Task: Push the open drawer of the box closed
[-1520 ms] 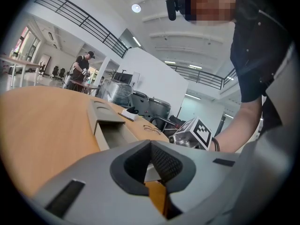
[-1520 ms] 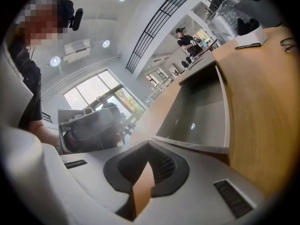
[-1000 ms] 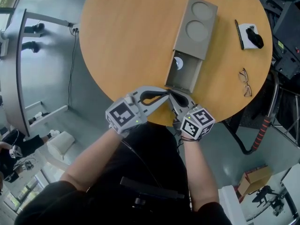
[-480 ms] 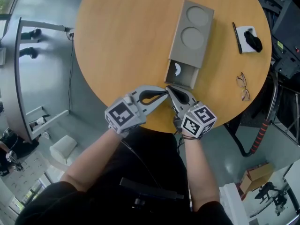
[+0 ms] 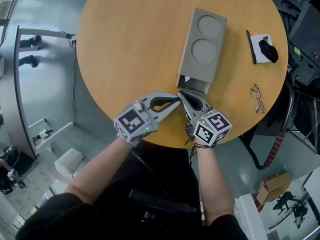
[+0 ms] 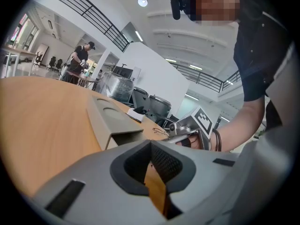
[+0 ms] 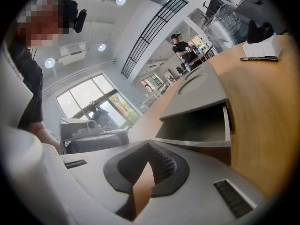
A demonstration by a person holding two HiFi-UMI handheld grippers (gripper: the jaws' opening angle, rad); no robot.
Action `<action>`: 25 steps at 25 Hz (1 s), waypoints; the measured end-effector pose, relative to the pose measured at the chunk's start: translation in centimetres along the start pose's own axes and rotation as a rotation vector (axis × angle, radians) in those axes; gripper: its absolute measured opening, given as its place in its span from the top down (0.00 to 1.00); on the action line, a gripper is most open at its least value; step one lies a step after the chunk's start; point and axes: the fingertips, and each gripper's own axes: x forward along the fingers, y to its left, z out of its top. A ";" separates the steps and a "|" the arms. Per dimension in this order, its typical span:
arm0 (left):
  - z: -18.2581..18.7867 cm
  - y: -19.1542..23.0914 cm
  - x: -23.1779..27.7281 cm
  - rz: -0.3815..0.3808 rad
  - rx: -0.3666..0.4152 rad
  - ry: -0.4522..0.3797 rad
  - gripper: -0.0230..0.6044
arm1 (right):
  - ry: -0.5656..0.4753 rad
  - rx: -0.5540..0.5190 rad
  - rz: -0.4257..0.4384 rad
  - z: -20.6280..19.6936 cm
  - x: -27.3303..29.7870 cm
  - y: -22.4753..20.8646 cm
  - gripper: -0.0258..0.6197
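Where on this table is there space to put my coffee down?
The table is bare left of the grey box. A narrower strip lies between box and pen. Crowded: the near edge, where the left gripper and right gripper sit at the drawer, and right, around the glasses.

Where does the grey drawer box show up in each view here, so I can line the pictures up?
Head view: the grey drawer box lies right of centre on the round table, drawer end towards the person.
Left gripper view: the box is left of centre, seen lengthwise.
Right gripper view: the box is centre right, drawer mouth facing the camera.
Shared landmark: the white pad carrying a black object, beside the box.
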 end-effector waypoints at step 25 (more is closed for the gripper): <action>1.8 3.2 0.4 -0.001 0.055 0.043 0.91 | 0.001 0.001 -0.034 3.7 2.5 -2.5 0.96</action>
